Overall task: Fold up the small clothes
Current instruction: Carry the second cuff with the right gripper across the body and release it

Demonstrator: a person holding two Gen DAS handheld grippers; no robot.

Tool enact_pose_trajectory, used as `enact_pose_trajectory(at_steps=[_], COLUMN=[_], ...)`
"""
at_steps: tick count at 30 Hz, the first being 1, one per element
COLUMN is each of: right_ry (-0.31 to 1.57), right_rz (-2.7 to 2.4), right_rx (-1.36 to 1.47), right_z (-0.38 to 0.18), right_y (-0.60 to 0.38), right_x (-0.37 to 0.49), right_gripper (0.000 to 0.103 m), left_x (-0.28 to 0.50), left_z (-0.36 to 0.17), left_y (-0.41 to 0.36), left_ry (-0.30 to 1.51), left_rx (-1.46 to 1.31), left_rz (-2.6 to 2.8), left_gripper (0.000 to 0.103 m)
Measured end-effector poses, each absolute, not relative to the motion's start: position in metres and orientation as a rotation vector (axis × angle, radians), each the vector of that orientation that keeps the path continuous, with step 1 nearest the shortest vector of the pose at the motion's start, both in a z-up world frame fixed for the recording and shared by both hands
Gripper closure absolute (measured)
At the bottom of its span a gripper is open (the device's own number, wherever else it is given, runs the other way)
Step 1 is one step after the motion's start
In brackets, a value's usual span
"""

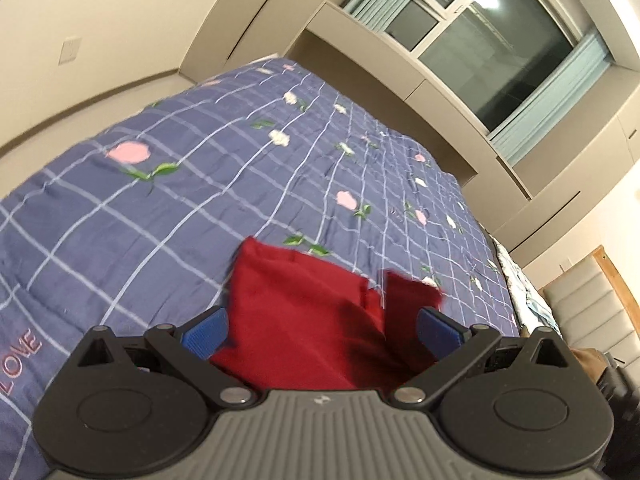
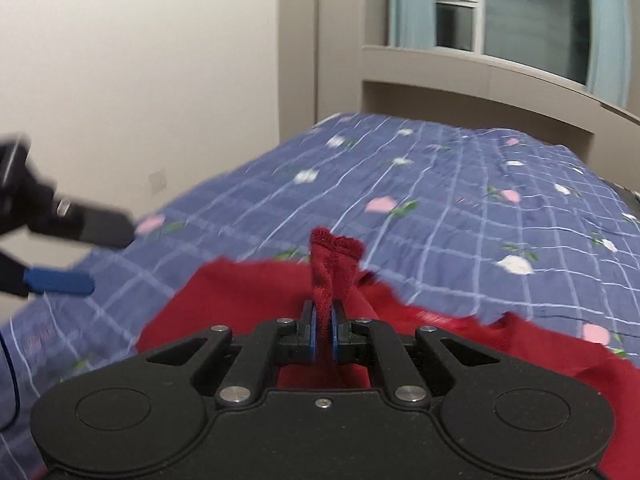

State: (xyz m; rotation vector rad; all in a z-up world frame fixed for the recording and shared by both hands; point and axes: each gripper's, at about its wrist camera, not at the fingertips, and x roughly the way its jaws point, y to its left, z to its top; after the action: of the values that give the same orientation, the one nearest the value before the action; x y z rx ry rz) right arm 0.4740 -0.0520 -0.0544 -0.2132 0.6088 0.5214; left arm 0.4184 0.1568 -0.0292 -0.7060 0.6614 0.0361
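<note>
A dark red garment (image 1: 304,312) lies on the blue checked bedspread (image 1: 200,184). In the left wrist view my left gripper (image 1: 320,330) hangs open above it, its blue pads (image 1: 204,334) wide apart and touching nothing. In the right wrist view my right gripper (image 2: 324,328) is shut on a bunched hem of the red garment (image 2: 334,264), which stands up between the pads while the rest of the cloth (image 2: 248,300) trails below. The left gripper (image 2: 86,258) shows at the left edge of that view, open, off to the side of the cloth.
The bedspread (image 2: 460,208) with pink and white flowers covers the whole bed. A beige wall (image 2: 140,60) lies to the left, a window with blue curtains (image 1: 492,36) and a beige ledge behind the bed. A padded headboard (image 1: 588,312) is at the right.
</note>
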Motion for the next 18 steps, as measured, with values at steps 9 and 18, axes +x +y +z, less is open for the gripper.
enact_pose_trajectory(at_steps=[9,18], right_ry=[0.569,0.508], right_rz=[0.517,0.56], right_rx=[-0.288,-0.508], right_z=[-0.065,-0.081], right_y=[-0.054,-0.042], right_x=[0.451,0.429], right_gripper=[0.096,0.088], left_x=[0.449,0.511], left_z=[-0.06,-0.07], left_y=[0.16,0.142], left_ry=[0.732,0.852], left_rx=[-0.825,-0.883], left_rz=[-0.072,-0.196], left_gripper=[0.001,0.001])
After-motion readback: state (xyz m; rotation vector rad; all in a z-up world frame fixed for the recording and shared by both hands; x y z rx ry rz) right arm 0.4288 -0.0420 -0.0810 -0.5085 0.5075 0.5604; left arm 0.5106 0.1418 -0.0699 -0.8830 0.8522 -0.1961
